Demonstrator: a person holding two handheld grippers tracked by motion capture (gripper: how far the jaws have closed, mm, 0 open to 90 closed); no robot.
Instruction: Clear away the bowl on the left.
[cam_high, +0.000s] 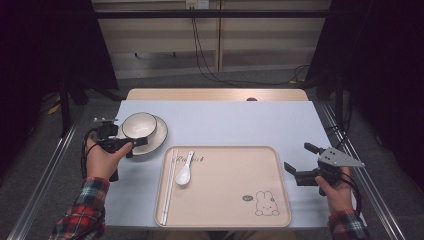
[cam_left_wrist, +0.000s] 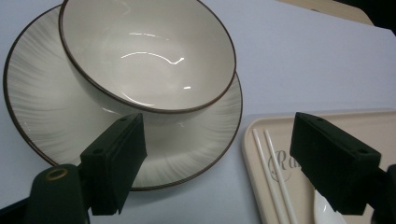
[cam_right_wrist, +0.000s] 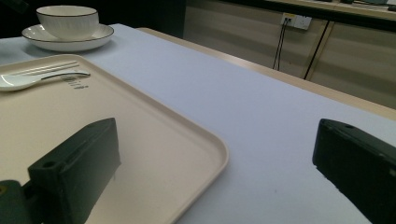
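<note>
Glossy round bowl (cam_left_wrist: 144, 56) is stacked on a ribbed plate (cam_left_wrist: 56, 116) (brushed streaks seen up close); left tongs (cam_left_wrist: 219, 163) and right tongs (cam_right_wrist: 215, 182) are held apart, empty.

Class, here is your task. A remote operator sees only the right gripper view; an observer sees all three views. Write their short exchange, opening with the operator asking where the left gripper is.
Operator: Where is the left gripper?
Observer: The left gripper is at the near edge of the plate that bears the bowl, with its jaws open.
Operator: Is anything gripped between them?
Observer: No. In the left gripper view, one jaw stands over the plate's rim and the other over the corner of the tray, with nothing clamped.
</note>
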